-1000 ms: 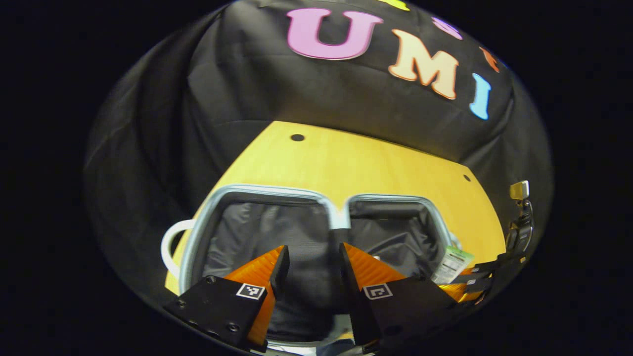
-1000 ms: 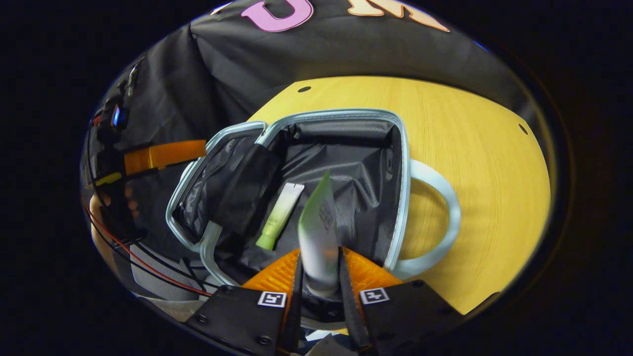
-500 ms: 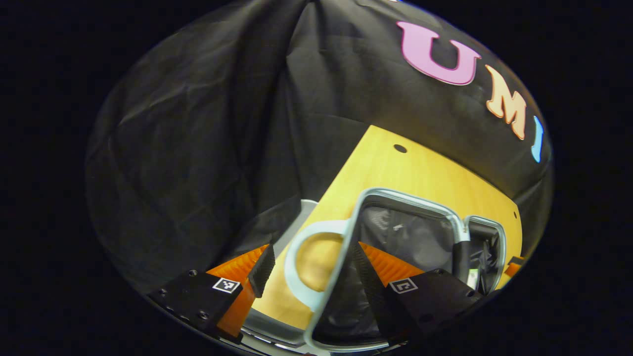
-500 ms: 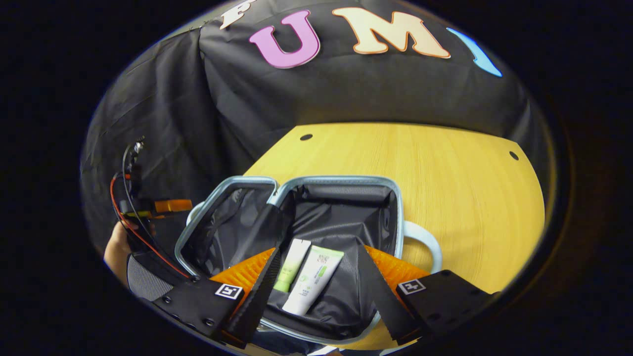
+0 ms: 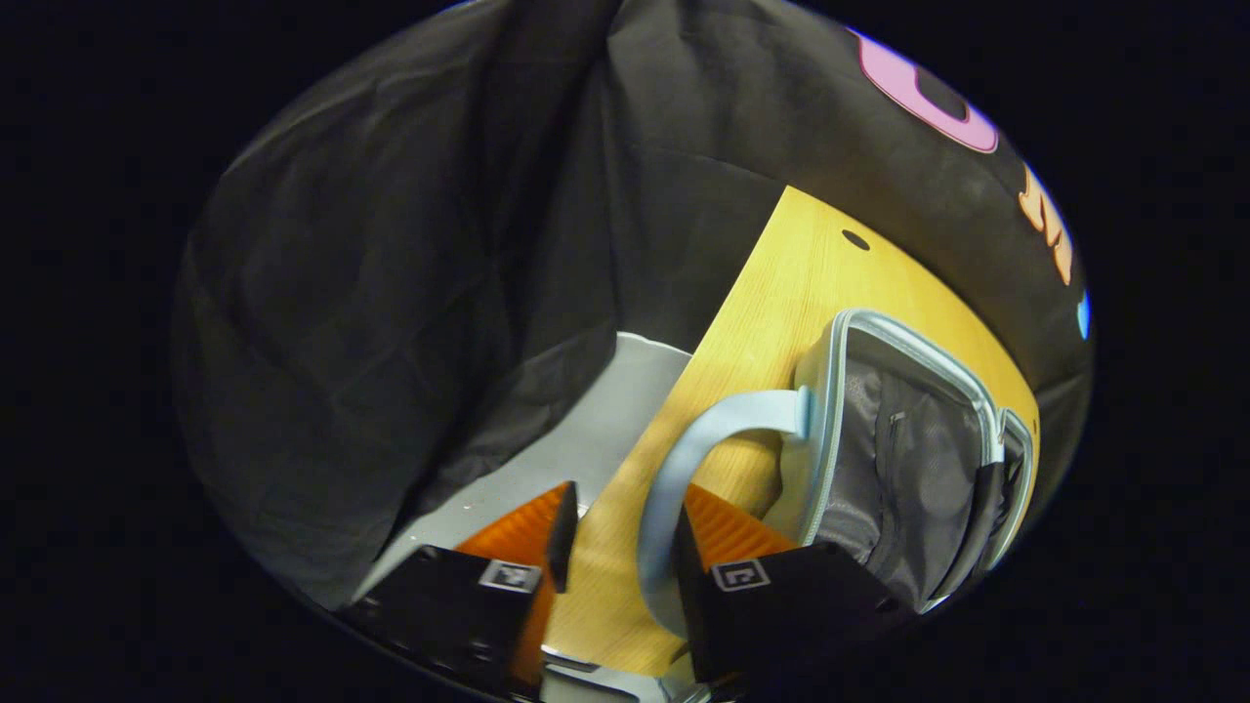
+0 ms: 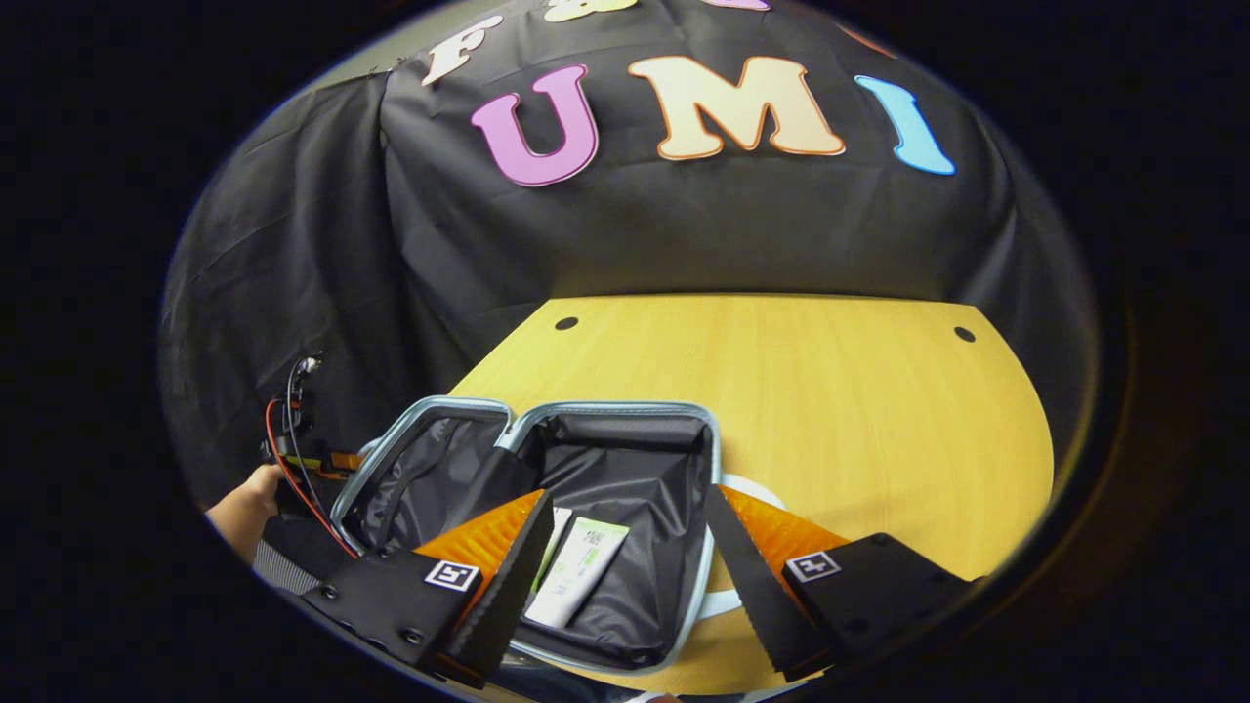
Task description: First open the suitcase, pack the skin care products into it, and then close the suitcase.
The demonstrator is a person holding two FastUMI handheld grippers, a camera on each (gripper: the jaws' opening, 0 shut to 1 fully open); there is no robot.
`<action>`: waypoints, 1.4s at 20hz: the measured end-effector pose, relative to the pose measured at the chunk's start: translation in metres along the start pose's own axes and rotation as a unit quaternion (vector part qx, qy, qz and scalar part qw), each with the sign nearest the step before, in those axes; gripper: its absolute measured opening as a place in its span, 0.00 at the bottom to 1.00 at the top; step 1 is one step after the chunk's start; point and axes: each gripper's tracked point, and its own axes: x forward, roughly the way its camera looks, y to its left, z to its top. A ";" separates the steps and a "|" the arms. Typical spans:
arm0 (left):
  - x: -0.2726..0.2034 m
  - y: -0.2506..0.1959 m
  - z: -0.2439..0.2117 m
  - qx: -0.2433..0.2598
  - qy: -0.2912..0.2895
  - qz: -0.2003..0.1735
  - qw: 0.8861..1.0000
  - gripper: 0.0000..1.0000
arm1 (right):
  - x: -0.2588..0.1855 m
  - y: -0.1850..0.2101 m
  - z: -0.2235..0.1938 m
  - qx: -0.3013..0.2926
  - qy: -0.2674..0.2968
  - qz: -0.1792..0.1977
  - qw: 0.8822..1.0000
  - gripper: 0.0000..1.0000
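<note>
The pale blue suitcase [image 6: 713, 459] lies open on the wooden table [image 6: 781, 391], both dark-lined halves facing up. A white and green tube [image 6: 576, 571] lies in the right half. Beside it lies a second tube [image 6: 553, 537], partly hidden by my finger. My right gripper [image 6: 630, 576] is open above that half and holds nothing. In the left gripper view, my left gripper [image 5: 622, 513] is open astride the looped handle [image 5: 723, 420] of the left half [image 5: 898, 469]. The handle lies against one finger, with a gap to the other.
The table's left edge runs close by the handle, with a grey surface [image 5: 586, 439] below it. Black cloth walls the back and sides. A hand [image 6: 249, 493] holds the left gripper [image 6: 312, 459] at the suitcase's left. The far table shows two small holes [image 6: 566, 323].
My right gripper opened, left the white tube in the suitcase and drew back. My left gripper swung left from over the lining to the handle, and its fingers narrowed.
</note>
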 end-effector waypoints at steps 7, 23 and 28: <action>-0.041 -0.017 0.034 0.061 -0.056 0.032 0.996 0.02 | -0.011 -0.021 0.016 -0.020 -0.042 -0.012 0.999 0.98; -0.226 -0.170 0.089 0.196 -0.190 0.052 0.961 0.00 | -0.064 -0.103 0.038 -0.032 -0.079 0.034 0.996 0.98; -0.256 -0.250 0.077 0.229 -0.206 0.000 0.951 0.00 | -0.083 -0.123 0.046 -0.041 -0.097 0.041 0.994 0.98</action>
